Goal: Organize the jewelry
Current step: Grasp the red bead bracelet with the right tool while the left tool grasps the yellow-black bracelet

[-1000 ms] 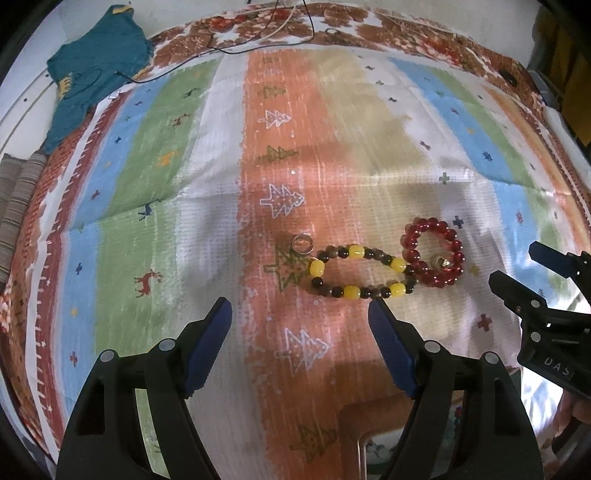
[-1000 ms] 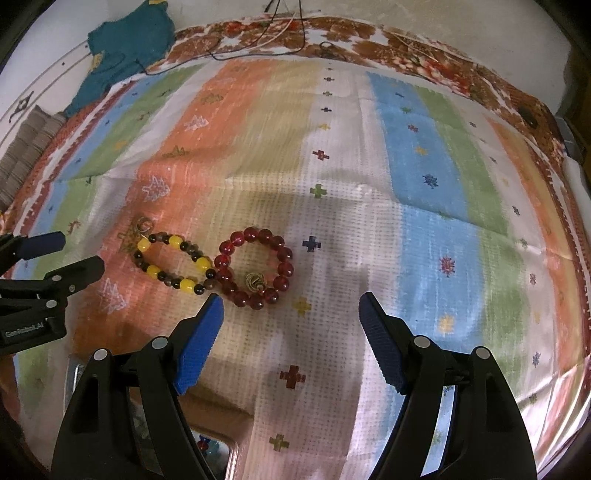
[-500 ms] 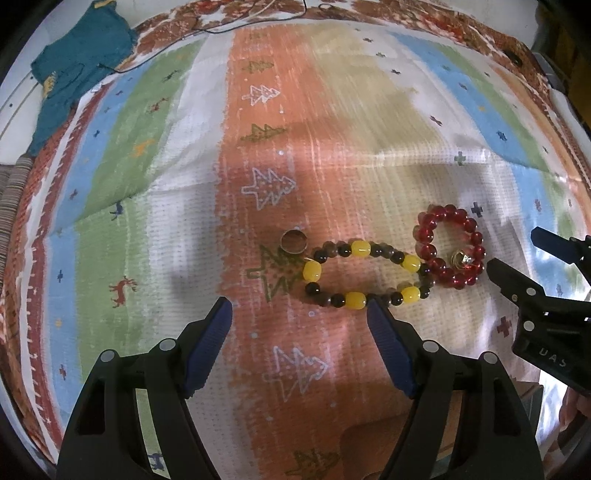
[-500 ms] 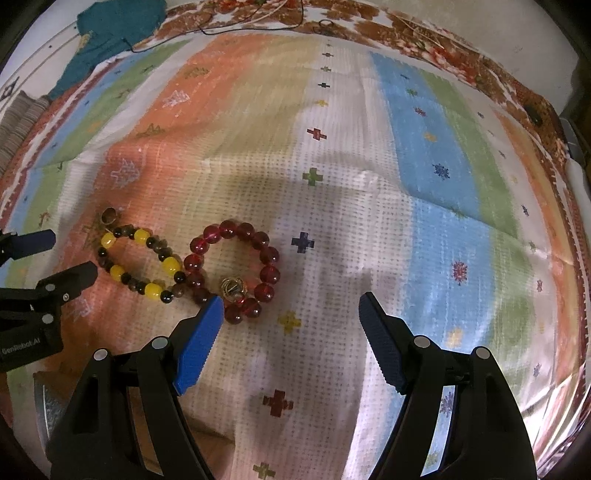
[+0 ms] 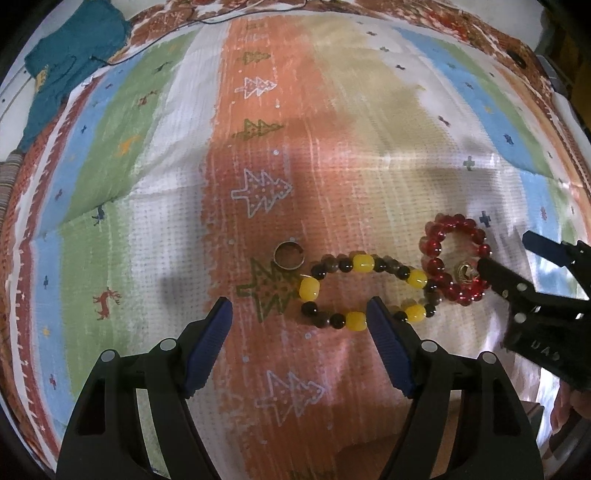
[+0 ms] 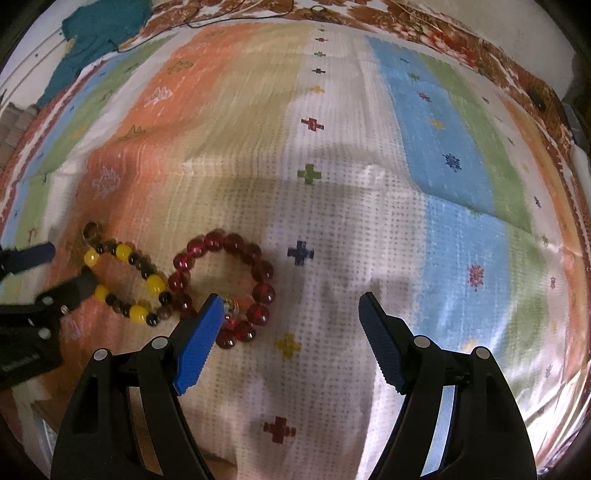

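Note:
A yellow-and-dark bead bracelet (image 5: 364, 291) lies on the striped cloth, touching a red bead bracelet (image 5: 456, 264) with a gold charm on its right. A small metal ring (image 5: 289, 254) lies just left of them. My left gripper (image 5: 299, 314) is open and empty; its right finger tip sits at the yellow bracelet's near edge. My right gripper (image 6: 290, 304) is open and empty; its left finger tip is over the red bracelet (image 6: 225, 284) near the charm. The yellow bracelet (image 6: 127, 282) and ring (image 6: 90, 230) lie left of it.
The striped patterned cloth (image 5: 258, 110) covers the whole surface. A teal garment (image 5: 70, 55) and a thin cable (image 5: 229, 18) lie at the far left edge. A tan box edge (image 5: 369, 454) shows under the grippers at the near side.
Both grippers moved forward and down toward the jewelry. The left gripper's right finger now reaches the yellow bracelet; the right gripper's left finger now overlaps the red bracelet.

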